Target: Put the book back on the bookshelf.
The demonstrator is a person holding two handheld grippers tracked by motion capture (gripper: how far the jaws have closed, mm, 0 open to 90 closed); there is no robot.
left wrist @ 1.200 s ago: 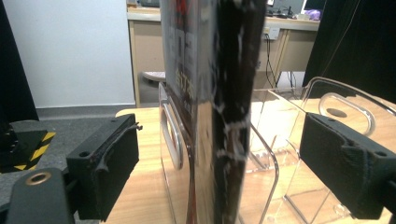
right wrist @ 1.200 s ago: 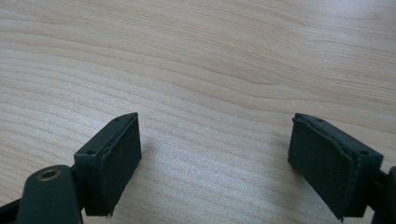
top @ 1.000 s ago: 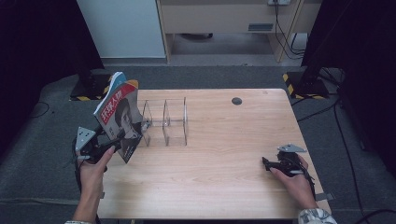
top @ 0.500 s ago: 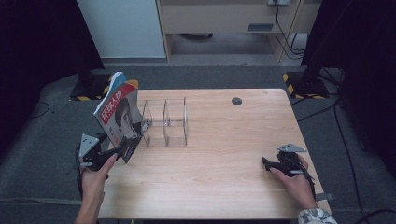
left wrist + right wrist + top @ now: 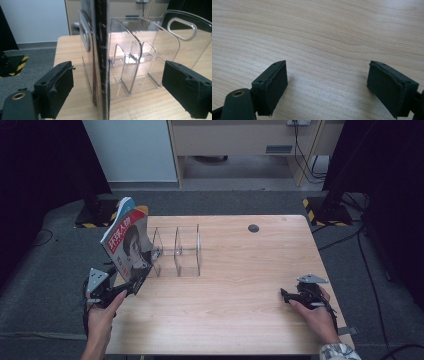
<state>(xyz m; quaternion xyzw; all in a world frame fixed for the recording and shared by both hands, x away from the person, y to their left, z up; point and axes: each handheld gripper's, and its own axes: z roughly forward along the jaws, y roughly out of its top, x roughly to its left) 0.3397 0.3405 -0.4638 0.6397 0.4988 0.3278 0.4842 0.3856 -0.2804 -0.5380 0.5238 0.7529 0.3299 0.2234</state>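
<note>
While the magazine [image 5: 127, 245] stands at the clear acrylic file rack's [image 5: 180, 250] 9 o'clock end slot, left claw [image 5: 117, 92] gapes wide around it, gripping nothing. Right claw [image 5: 285, 295] idles open at 4 o'clock on counter [image 5: 240, 270]. Filing approx. done; withdrawal left.

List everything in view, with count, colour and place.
magazine: one, red, white and black cover, upright at the left end of the rack
clear rack: one, see-through, with dividers, left-centre of the table
table: one, light wood, centre
round cap: one, dark, far edge of the table
left gripper: one, black, jaws open either side of the magazine's edge
right gripper: one, black, jaws open over bare wood
hands: two, at the near edge
</note>
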